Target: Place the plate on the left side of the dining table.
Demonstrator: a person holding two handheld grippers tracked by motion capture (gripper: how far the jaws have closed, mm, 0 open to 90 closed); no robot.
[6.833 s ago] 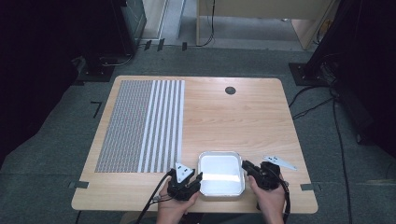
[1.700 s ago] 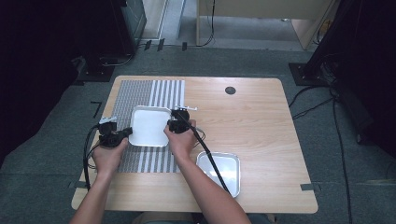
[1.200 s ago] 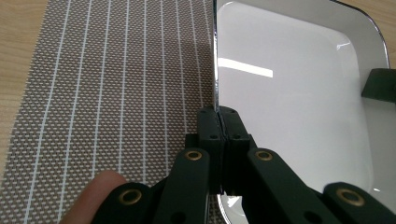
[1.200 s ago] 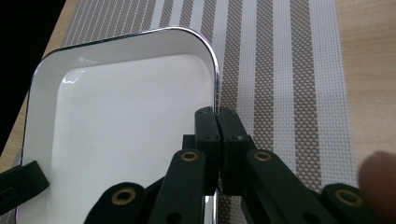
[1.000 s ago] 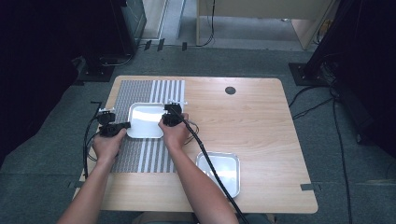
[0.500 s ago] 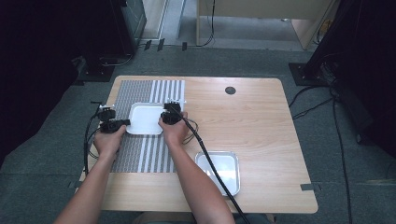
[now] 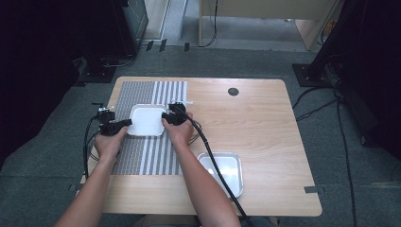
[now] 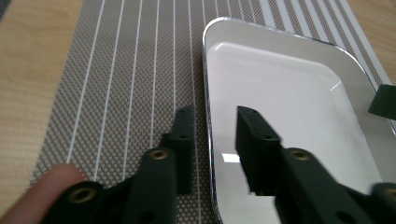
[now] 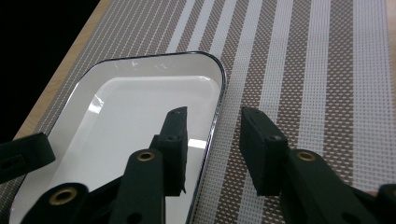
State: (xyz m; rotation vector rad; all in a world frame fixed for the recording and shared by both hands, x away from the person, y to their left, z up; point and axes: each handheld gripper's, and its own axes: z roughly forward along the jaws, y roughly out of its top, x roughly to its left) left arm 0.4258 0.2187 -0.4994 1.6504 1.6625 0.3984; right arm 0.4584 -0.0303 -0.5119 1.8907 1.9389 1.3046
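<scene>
A white rectangular tray [image 7: 146, 120] lies flat on the striped placemat [image 7: 142, 156] at the table's left. My left gripper [image 7: 116, 126] is at its left edge and my right gripper [image 7: 170, 117] at its right edge. In the left gripper view the tray [image 8: 289, 93] has its rim between my left gripper's [image 8: 215, 116] jaws, which have just been opening and stand clear of it. In the right gripper view the opposite rim of the tray [image 9: 140, 107] runs between my right gripper's [image 9: 215, 116] jaws, also just opened, with a gap on both sides.
A second, metal-looking tray [image 7: 232, 165] sits on the bare wooden table [image 7: 265, 127] at the front right, with the right gripper's cable across it. A small black round hole [image 7: 233, 91] lies at the back of the table. Dark furniture and cables surround the table.
Since the earliest frame the white tray has gone from the front-right tray to the placemat. Over the last second the tray and both hands have stayed almost still.
</scene>
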